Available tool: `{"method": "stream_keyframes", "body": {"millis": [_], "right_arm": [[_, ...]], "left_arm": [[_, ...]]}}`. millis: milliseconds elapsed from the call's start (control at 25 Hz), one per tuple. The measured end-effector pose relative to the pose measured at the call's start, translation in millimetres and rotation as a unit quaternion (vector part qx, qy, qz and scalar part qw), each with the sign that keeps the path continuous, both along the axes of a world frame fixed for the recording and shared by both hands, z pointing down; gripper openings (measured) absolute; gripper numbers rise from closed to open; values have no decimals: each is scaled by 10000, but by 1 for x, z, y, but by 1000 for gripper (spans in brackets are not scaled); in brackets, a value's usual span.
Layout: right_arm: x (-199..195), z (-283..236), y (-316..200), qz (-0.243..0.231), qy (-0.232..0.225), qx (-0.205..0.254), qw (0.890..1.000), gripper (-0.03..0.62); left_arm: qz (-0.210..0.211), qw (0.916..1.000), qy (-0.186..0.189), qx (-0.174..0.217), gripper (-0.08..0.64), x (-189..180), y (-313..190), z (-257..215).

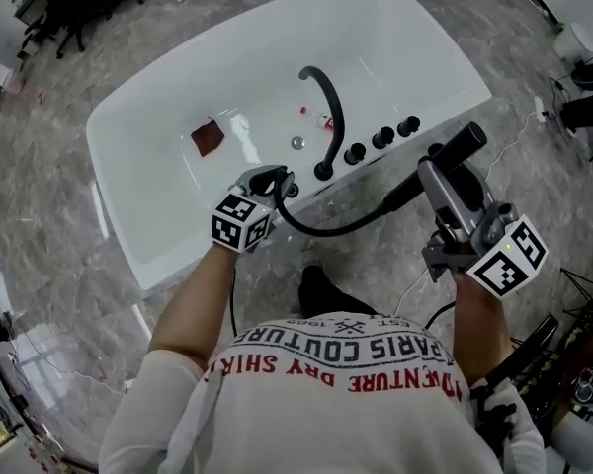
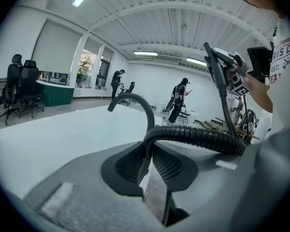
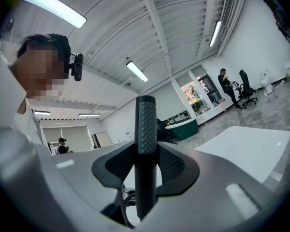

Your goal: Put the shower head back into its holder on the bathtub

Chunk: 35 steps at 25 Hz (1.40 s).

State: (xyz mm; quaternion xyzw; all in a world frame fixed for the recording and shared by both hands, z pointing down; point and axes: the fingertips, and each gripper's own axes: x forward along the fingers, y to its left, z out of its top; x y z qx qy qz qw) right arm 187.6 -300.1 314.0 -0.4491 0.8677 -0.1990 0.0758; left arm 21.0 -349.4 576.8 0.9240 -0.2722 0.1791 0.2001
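My right gripper [image 1: 443, 171] is shut on the black shower head [image 1: 459, 146], a stick-shaped handle with a textured top [image 3: 146, 124] that stands upright between the jaws [image 3: 146, 166]. It hangs just outside the near rim of the white bathtub [image 1: 158, 117]. A ribbed black hose [image 1: 341, 227] sags from the shower head across to my left gripper [image 1: 275, 183], which is shut on it [image 2: 146, 164] close to the tub's rim. Beyond the left jaws the hose [image 2: 198, 137] arcs off to the right. I cannot make out the holder itself.
On the tub's deck stand a curved black spout [image 1: 328, 107] and three black knobs [image 1: 382, 138]. In the tub lie a dark red cloth [image 1: 208, 138] and a small pink item [image 1: 325, 120]. Cables and gear sit on the marble floor at right [image 1: 573, 107].
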Motion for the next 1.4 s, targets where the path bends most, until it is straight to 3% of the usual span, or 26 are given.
{"method": "stream_keyframes", "body": {"millis": [480, 1120, 1400], "right_arm": [[-21, 40, -20, -638, 53, -254, 9976, 138], [-36, 74, -42, -953, -7, -652, 9933, 138], [-44, 69, -39, -1058, 8, -630, 9924, 138]], "left_arm": [[-318, 9920, -622, -1052, 66, 1, 9, 114], [159, 9766, -1540, -1495, 67, 6, 22, 194], [117, 9717, -1543, -1783, 126, 0, 37, 200]]}}
